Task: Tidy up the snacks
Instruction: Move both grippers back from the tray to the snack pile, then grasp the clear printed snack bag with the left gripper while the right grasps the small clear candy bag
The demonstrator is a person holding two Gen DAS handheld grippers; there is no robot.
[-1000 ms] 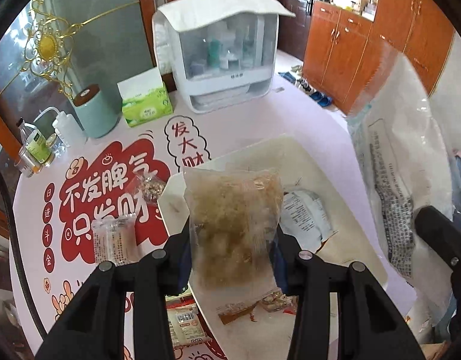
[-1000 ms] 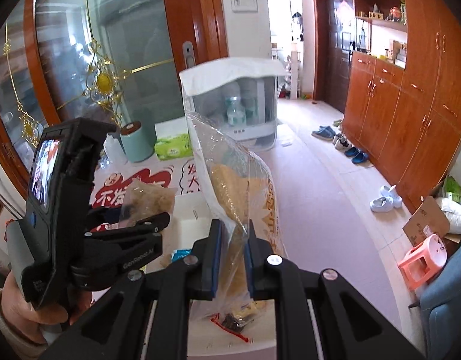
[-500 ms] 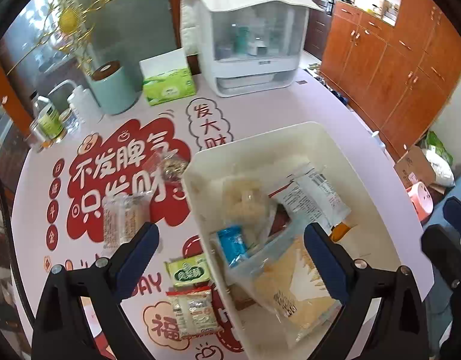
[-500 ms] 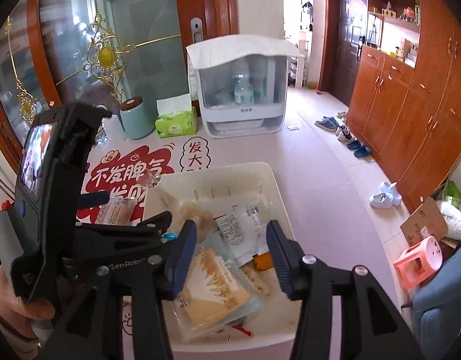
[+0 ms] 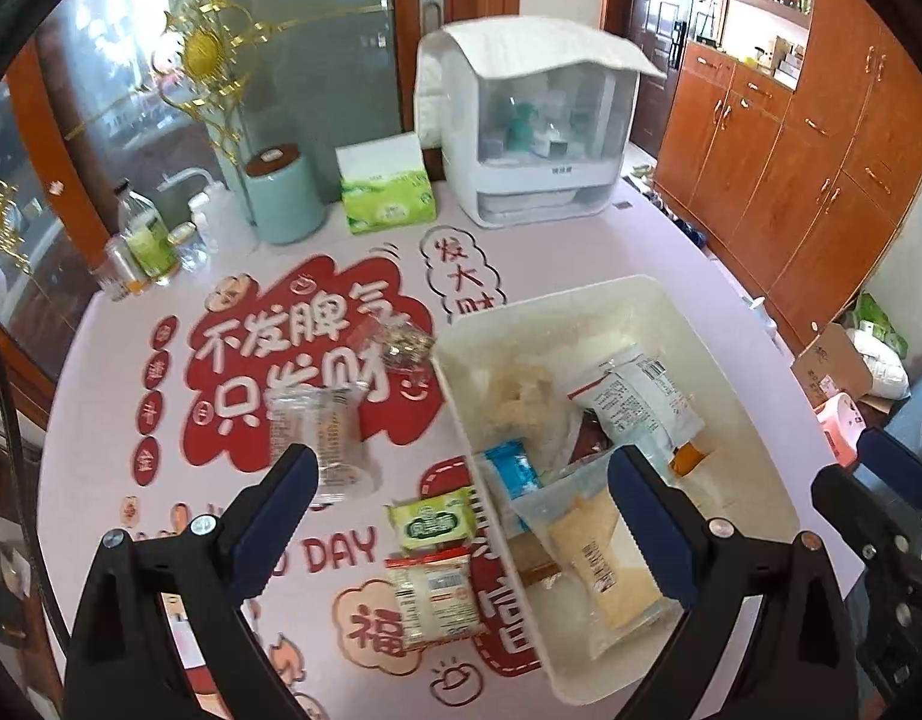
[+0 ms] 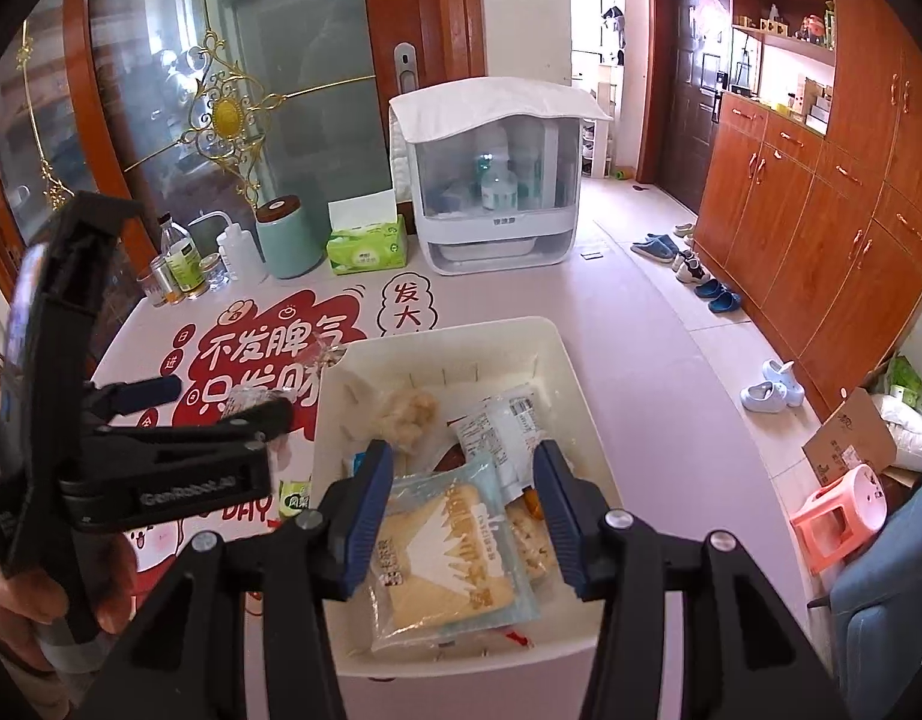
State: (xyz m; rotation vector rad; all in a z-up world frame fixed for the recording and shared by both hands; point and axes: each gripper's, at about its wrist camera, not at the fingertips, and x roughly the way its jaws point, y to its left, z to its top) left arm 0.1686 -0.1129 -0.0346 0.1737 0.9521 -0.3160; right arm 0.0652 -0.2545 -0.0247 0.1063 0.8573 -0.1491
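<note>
A cream bin (image 5: 755, 420) (image 6: 557, 360) on the table holds several snack packs: a clear bag of bread slices (image 5: 605, 564) (image 6: 443, 558), a puffed snack bag (image 5: 521, 402) (image 6: 410, 411), a white pack (image 5: 635, 396) and a small blue pack (image 5: 512, 471). Loose on the table left of the bin lie a clear cracker pack (image 5: 320, 432), a green pack (image 5: 431, 519), a red-edged pack (image 5: 434, 597) and a small nut pack (image 5: 401, 345). My left gripper (image 5: 461, 492) is open and empty above the bin's left edge. My right gripper (image 6: 464, 504) is open and empty over the bread bag.
At the table's far edge stand a white storage cabinet (image 5: 533, 126), a green tissue box (image 5: 386, 192), a teal canister (image 5: 281, 195) and bottles (image 5: 143, 234). The left gripper body (image 6: 101, 420) fills the left of the right wrist view. Floor, shoes and wooden cupboards lie to the right.
One second ago my left gripper held the puffed snack bag and my right the bread bag. Both opened and dropped them into the bin, then drew back.
</note>
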